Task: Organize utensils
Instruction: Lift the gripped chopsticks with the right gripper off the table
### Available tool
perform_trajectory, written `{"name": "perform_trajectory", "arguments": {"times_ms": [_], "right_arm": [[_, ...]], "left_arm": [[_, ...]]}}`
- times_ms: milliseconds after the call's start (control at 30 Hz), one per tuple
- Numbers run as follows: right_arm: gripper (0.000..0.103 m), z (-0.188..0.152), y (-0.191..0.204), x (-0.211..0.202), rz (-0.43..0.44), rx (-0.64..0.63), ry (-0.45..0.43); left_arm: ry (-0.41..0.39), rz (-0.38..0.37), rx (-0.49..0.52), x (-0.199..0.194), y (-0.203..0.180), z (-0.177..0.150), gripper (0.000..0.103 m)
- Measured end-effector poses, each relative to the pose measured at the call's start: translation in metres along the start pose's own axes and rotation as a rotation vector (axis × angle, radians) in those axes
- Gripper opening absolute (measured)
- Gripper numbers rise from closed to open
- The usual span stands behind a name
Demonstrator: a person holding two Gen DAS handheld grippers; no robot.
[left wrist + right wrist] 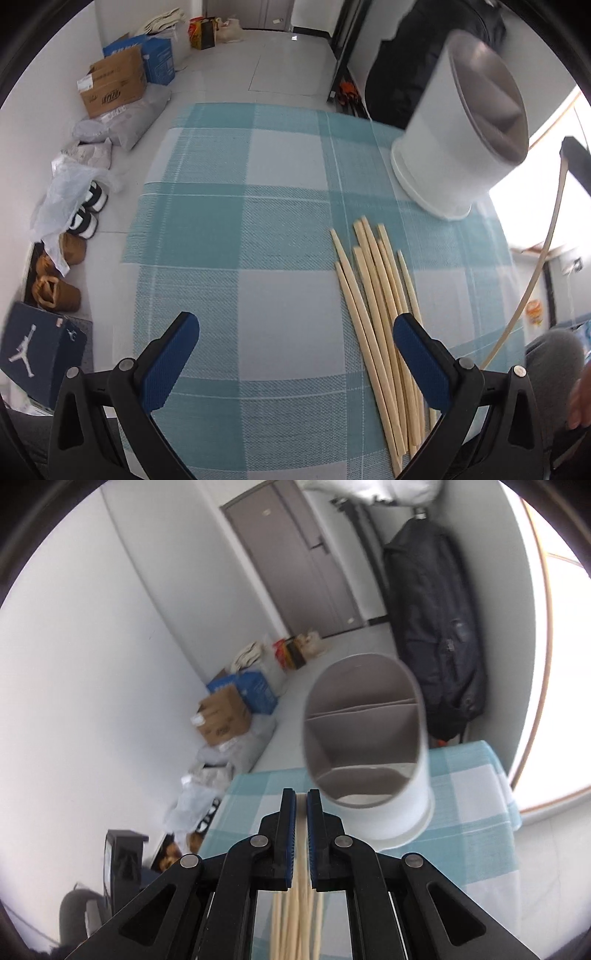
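Note:
Several pale wooden chopsticks (376, 314) lie in a loose bundle on the teal checked tablecloth (229, 229). My left gripper (295, 325) hangs open over the cloth, its right finger beside the bundle and nothing between its blue pads. A white utensil holder (450, 147) with a divided grey inside stands at the table's far right. My right gripper (301, 797) is shut on a chopstick (301, 830), raised and pointing toward the holder (369, 757). In the left wrist view that held chopstick (546, 251) arcs along the right edge.
Cardboard boxes (114, 85), plastic bags (70, 199), shoes and a dark shoebox (37, 343) crowd the floor left of the table. A black bag (436, 635) hangs on the wall behind the holder. A bright window (561, 664) is on the right.

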State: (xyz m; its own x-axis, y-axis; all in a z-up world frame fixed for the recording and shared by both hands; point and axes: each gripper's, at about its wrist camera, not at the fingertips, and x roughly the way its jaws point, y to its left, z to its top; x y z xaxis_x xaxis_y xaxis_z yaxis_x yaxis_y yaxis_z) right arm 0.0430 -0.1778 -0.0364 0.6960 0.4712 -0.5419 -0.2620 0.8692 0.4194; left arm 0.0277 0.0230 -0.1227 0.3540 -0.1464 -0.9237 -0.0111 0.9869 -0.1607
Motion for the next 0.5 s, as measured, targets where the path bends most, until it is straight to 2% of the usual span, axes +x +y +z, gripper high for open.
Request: {"name": "perform_trajectory", "arguments": {"times_ms": [133,267,500], "right_arm": [[0.005,-0.002,-0.023,-0.009,-0.010,0.041,-0.039],[0.005,-0.003,-0.037,-0.015,0.000,0.025,-0.059],[0.005,-0.008,-0.051,-0.023,0.040,-0.006,-0.096]], "left_arm": [[0.047,0.110,0.016,0.009,-0.006,-0.010,0.102],[0.097,0.154,-0.015,0.017,-0.001,-0.014,0.102],[0.111,0.186,-0.043,0.017,0.004,-0.012,0.102]]}}
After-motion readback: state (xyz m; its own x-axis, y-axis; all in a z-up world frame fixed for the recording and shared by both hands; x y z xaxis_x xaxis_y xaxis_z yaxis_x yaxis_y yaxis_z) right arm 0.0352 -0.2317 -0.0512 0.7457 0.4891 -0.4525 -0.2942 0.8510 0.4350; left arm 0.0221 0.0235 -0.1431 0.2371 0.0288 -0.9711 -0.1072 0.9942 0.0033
